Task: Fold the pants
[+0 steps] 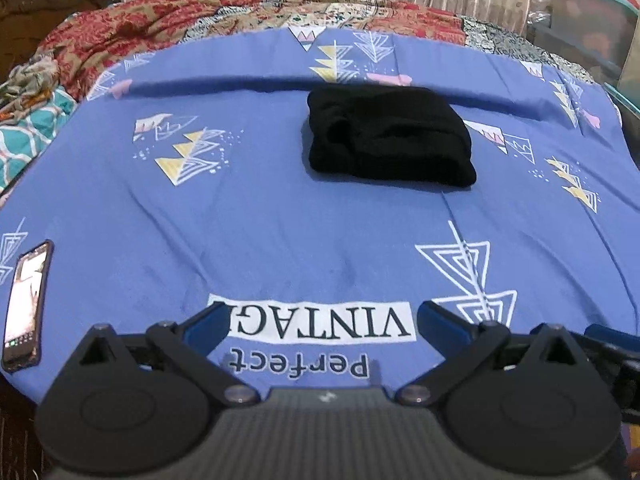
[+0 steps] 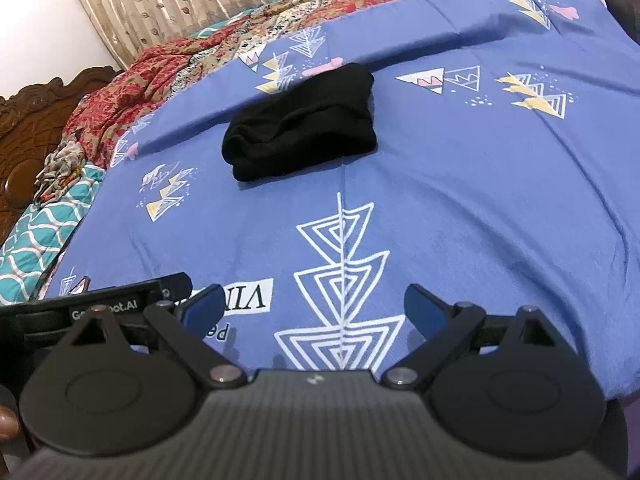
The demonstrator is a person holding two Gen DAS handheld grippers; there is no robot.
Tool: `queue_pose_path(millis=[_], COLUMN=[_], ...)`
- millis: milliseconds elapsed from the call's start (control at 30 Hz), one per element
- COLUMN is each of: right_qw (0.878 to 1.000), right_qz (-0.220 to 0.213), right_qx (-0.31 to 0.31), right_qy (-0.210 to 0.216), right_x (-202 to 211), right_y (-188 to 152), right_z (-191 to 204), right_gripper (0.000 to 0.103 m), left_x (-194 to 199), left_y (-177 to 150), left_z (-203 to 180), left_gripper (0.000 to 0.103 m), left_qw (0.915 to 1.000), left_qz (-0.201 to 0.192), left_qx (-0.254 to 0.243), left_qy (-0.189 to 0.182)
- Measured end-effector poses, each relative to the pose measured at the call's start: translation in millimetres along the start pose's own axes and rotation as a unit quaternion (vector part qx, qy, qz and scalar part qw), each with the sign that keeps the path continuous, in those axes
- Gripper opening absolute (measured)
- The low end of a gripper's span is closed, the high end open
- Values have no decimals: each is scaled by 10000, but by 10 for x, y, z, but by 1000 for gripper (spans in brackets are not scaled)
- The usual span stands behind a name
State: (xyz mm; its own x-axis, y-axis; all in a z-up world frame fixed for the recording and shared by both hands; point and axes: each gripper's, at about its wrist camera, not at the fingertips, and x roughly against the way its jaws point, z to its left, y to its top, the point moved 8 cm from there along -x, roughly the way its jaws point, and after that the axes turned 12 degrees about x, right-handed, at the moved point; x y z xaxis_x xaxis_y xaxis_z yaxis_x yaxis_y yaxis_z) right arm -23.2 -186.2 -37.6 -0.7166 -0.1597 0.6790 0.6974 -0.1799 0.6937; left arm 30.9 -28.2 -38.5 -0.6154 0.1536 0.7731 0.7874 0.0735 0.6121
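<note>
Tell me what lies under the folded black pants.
The black pants rest as a folded bundle directly on the blue printed bedsheet. The patch of sheet beneath them is covered, so anything there cannot be seen. Neither gripper touches them.

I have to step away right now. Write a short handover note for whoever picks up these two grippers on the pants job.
Left gripper: open, empty, held low over the near edge of the blue bedsheet.
Right gripper: open, empty, beside the left one.
Black pants: lying mid-bed as a compact folded bundle, clear of both grippers.
Phone: at the sheet's left edge; avoid it.
Done: folding looks finished.
Left: probably only check the bundle's loose front edge and tidy it if needed.
</note>
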Motion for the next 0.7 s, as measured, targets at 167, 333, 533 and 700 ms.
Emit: queue_pose_path(millis=[167, 333, 533, 700], right_qw=[9998, 9999, 9996, 9996], right_qz=[140, 124, 215, 243], right_qx=[-75, -8, 106, 45], right_qy=[-125, -113, -120, -95], right_x=[-35, -12, -48, -68], right_y=[-40, -43, -36, -45], right_z=[-49, -46, -48, -68], right_gripper=[98, 98, 98, 98], left_x=[-81, -134, -185, -257], left_y=[-58, -102, -128, -206], left_z=[-2, 33, 99, 115], left_gripper=[103, 103, 103, 103], left_qw=[9998, 9994, 9974, 9946], left_qz=[188, 327, 569, 886], left_qx=[-6, 105, 436, 528], left_qy=[30, 44, -68, -120])
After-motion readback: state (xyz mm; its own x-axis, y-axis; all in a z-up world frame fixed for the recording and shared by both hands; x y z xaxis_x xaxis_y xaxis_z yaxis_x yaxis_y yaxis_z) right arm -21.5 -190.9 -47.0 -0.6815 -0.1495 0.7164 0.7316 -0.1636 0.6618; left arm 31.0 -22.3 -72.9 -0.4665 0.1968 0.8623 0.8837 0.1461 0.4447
